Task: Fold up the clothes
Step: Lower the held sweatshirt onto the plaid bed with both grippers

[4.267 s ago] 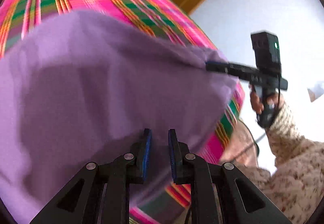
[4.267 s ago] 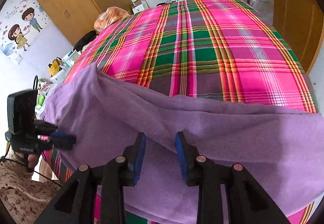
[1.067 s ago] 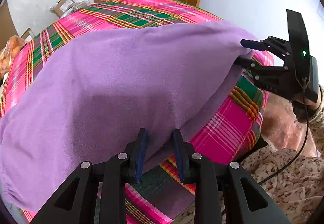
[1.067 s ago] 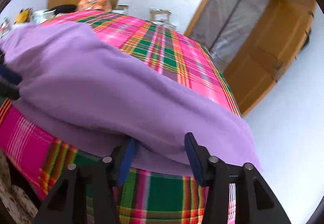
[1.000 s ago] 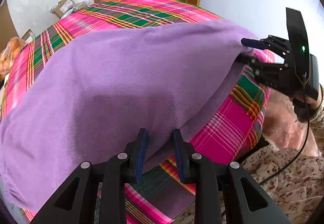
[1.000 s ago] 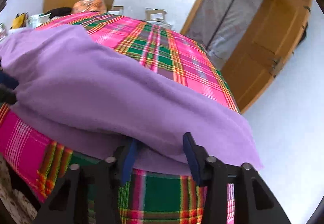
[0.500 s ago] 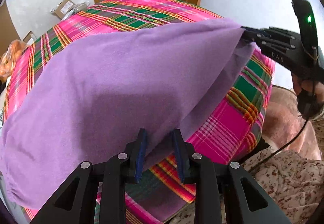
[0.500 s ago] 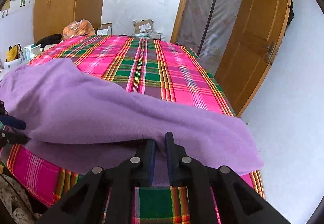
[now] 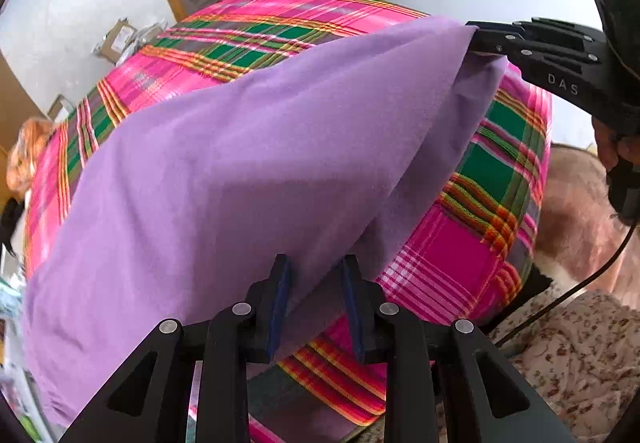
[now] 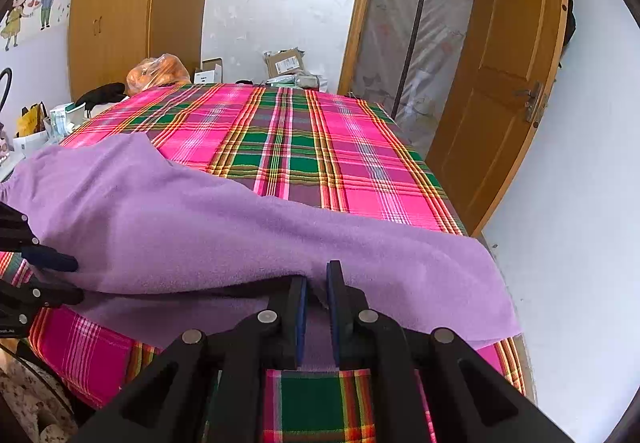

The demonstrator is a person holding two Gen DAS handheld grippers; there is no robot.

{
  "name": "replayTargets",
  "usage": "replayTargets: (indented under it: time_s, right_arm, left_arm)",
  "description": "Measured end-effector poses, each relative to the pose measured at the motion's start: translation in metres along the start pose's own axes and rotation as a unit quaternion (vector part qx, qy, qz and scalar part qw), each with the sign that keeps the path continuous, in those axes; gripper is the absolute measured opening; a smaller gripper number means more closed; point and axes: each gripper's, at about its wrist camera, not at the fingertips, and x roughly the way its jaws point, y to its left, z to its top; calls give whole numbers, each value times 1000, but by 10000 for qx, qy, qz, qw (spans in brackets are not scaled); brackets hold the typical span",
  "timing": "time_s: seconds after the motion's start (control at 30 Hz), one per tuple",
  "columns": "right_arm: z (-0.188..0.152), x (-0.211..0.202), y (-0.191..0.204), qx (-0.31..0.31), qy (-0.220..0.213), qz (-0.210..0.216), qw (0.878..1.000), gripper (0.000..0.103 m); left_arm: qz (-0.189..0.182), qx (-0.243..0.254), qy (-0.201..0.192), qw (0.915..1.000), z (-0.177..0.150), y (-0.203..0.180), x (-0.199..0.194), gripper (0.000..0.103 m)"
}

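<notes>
Two claws on purple cloth (image 9: pixel 224 171), right claw (image 10: pixel 316 295) pinching it, left claw (image 9: pixel 314 283) parted around its edge, doorway only in right view.

Support: a bed (image 10: pixel 320 147) wearing a pink, green and yellow plaid cover, filling the middle of the right wrist view and running toward 12 o'clock.
Lying on it: a purple garment (image 10: pixel 224 227) (image 9: pixel 240 163), spreading across the near end from 9 o'clock to 3 o'clock, folded over itself, its near edge being lifted off the cover.
Bare cover: showing at 12 o'clock beyond the garment and at 6 o'clock under its lifted edge.
</notes>
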Motion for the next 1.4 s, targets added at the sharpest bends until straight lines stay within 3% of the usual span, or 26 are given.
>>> replayTargets:
  time_s: [0.23,0.3,0.33,0.37,0.43,0.6,0.77,1.07,1.4]
  right_arm:
    - [-2,-5,0,32,-64,4,10000,10]
    - [-1,-5,-1,26,-66,2,10000,10]
    - [-2,-5,-1,24,-69,1,10000,10]
    - [-2,-5,-1,20,-72,-2,10000,10]
    - [-1,-6,-1,9,-83,-7,10000,10]
    - [0,-12,-2,0,-133,-30,9999,10]
    - [-7,-19,1,-72,-135,-50,9999,10]
    - [-40,10,-11,75,574,-275,9979,10]
    - [-43,10,-31,151,1282,-472,9905,10]
  left_arm:
    - [-35,-240,-11,9997,3,6,0,27]
    - [-27,-375,-59,9993,1,10,-2,22]
    - [-15,-427,-119,9990,0,13,-5,11]
    - [-2,-479,-179,9987,-1,16,-8,7]
    - [-70,-582,-364,9976,-2,22,-17,4]
    - [-362,-753,-670,9943,-7,35,-39,4]
    - [-504,-609,-619,9949,-18,30,-47,4]
    - [-680,-587,-214,9957,-28,26,-12,4]
    - [-1258,-763,-288,9887,-43,46,-21,7]
